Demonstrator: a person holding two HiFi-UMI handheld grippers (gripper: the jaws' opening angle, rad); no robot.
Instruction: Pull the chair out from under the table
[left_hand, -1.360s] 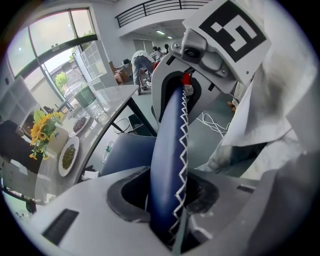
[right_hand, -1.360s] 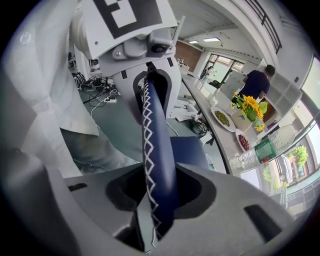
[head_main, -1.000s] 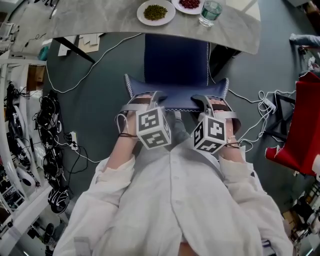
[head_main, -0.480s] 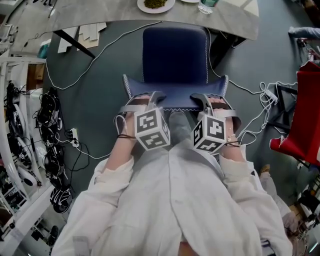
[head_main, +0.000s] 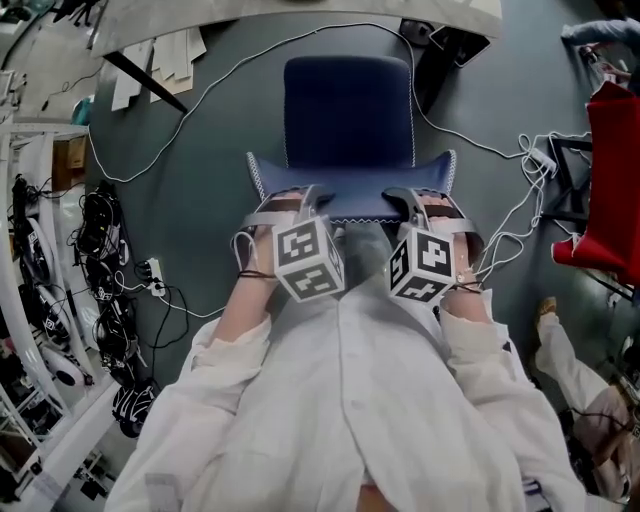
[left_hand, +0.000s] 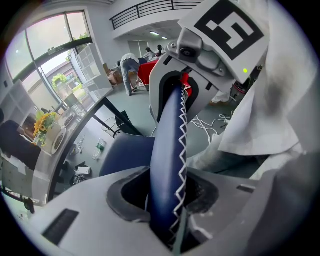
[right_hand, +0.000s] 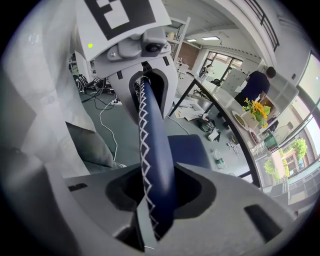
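Presently: tabletop (head_main: 300, 14) lay at the far edge. The dark blue chair (head_main: 348, 115) stood on the floor just near of it, its seat facing the tabletop and almost clear. The backrest (head_main: 350, 195) ran left to right. Left tool (head_main: 285, 203) and right tool (head_main: 428, 205) were each clenched on it. Judged: pull nearly complete; next, a short draw nearer, then release.

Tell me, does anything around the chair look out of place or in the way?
Nothing looks damaged, but a loose white cable trails over the floor left of the chair, and a cable tangle lies close by its right side. The chair's legs might snag them if it slides further.
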